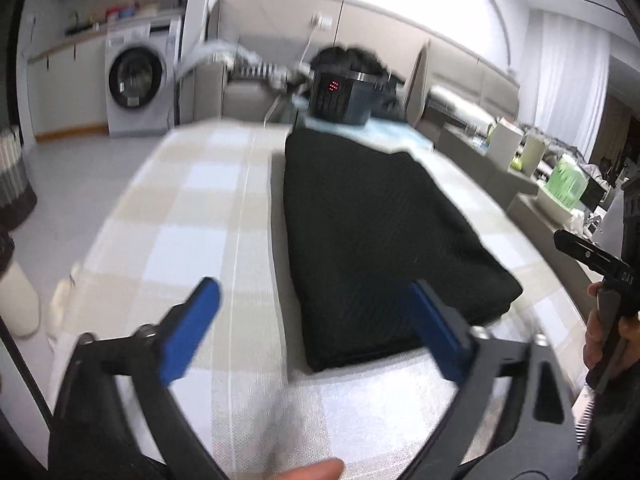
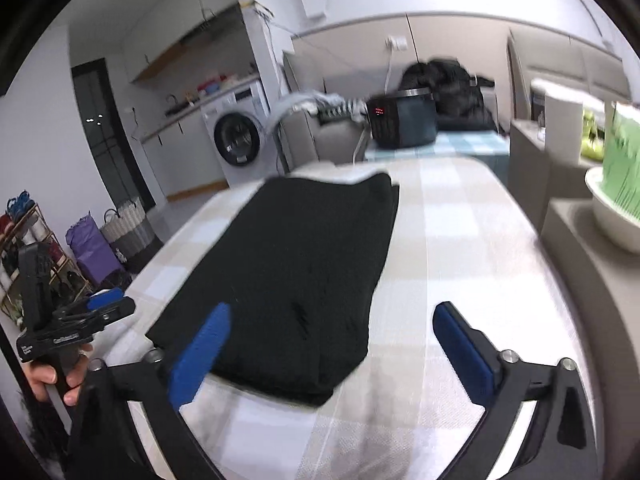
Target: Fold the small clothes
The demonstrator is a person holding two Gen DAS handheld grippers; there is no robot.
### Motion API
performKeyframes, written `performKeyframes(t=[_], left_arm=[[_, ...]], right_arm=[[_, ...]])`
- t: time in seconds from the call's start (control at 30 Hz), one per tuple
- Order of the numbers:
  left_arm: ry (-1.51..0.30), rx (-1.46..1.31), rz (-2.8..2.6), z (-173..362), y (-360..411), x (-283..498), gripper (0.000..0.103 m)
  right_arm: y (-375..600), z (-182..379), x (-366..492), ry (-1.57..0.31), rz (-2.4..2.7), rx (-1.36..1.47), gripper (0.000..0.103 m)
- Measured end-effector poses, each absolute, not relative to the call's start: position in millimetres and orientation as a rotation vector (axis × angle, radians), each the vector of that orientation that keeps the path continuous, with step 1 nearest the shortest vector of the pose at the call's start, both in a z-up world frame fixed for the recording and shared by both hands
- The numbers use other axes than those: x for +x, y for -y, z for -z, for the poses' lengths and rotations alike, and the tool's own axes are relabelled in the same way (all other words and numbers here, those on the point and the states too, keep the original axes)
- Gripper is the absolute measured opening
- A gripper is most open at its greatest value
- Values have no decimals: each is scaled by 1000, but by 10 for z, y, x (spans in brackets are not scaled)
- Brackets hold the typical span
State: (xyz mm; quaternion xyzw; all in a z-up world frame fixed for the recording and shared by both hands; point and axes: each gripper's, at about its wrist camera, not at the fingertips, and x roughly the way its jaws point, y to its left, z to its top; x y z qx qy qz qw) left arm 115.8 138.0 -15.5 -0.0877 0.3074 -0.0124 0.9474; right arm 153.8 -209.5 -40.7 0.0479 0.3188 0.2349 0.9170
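A black garment [image 1: 380, 232] lies folded into a flat rectangle on the table's beige checked cloth [image 1: 192, 208]. My left gripper [image 1: 312, 286] hovers above the garment's near left corner, its blue pads spread wide with nothing between them. In the right wrist view the same garment [image 2: 304, 260] lies left of centre. My right gripper [image 2: 332, 308] is open over its near right corner, not touching the fabric. Each view also catches the other tool at its edge: the right gripper's black body [image 1: 592, 256] and the left gripper [image 2: 80, 320], held by a hand.
A black appliance with a red display [image 2: 400, 120] stands on a blue cloth beyond the table's far end. A washing machine [image 1: 138, 76] is at the back left. A white bowl of green items [image 2: 616, 200] sits on a counter right of the table. Baskets [image 2: 124, 228] stand on the floor at left.
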Motion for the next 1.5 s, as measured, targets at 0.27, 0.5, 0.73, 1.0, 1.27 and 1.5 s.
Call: performKeyframes(t=[0.27,0.5,0.73,1.0,1.27,1.5], left_arm=[[-532,-137,-3,132,-1248,1049,102],[-489,-109,4,165,-1140,1040,102],[-492,-107,6,204,-1149,1027,102],[-470,-102,17,190,-1148,985,102],[-473,-94,20,183,-1134,988,102],[-482,-109,26,202,-1168,1015,102]], right_arm=[[1968,431,1389,-576,-516,45,103],[1940,523,1309,-520,-538,41,103],[1928,602,1255,-507,-539,30,103],[1952,574,1181,-459,-519,14,103],[1918,580,1166,-451,-517,-17,103],[1920,586,1180,-464,-523,-15,103]])
